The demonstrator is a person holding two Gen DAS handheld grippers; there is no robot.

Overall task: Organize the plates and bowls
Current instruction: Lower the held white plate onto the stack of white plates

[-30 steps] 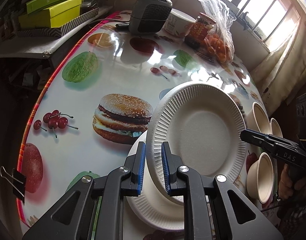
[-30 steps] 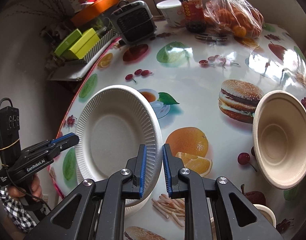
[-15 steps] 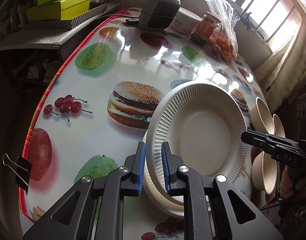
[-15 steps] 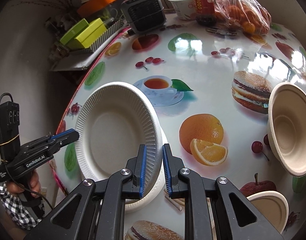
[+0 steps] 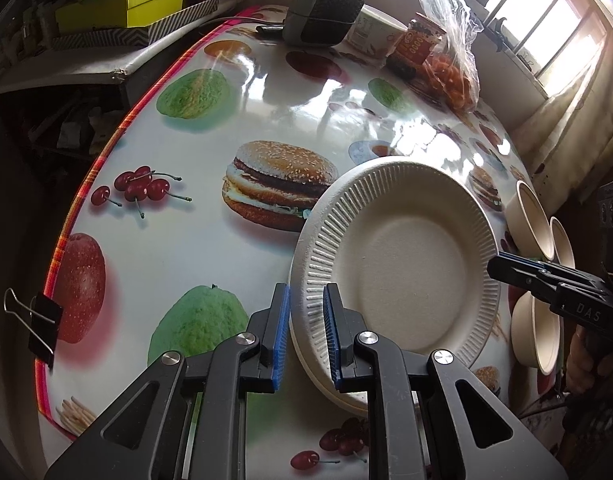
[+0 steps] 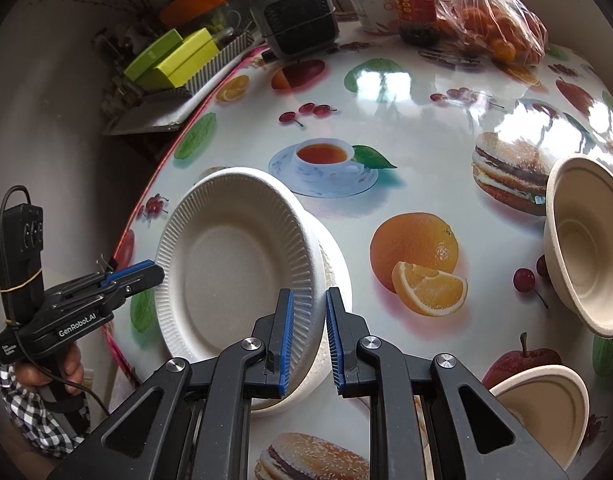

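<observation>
A white ribbed paper plate (image 5: 402, 268) (image 6: 230, 272) is held tilted between both grippers, just above a second paper plate (image 5: 330, 388) (image 6: 338, 276) lying on the table. My left gripper (image 5: 304, 320) is shut on the near rim in the left wrist view; it appears at the plate's left edge (image 6: 146, 272) in the right wrist view. My right gripper (image 6: 309, 320) is shut on the opposite rim, and its tips (image 5: 502, 268) show at the right. Beige bowls (image 5: 532, 220) (image 6: 586, 240) stand to the right of the plates.
The round table (image 5: 266, 128) has a glossy food-print cloth. At the back stand a small grey heater (image 5: 322, 4), a white cup (image 6: 370, 4), a jar (image 5: 416, 46) and a bag of oranges (image 6: 498, 28). A binder clip (image 5: 38, 320) grips the left edge. Green boxes (image 5: 122, 0) lie on a side shelf.
Both grippers have carried the held plate across the table and slightly down, so it now covers more of the lower plate. Both grips are unchanged.
</observation>
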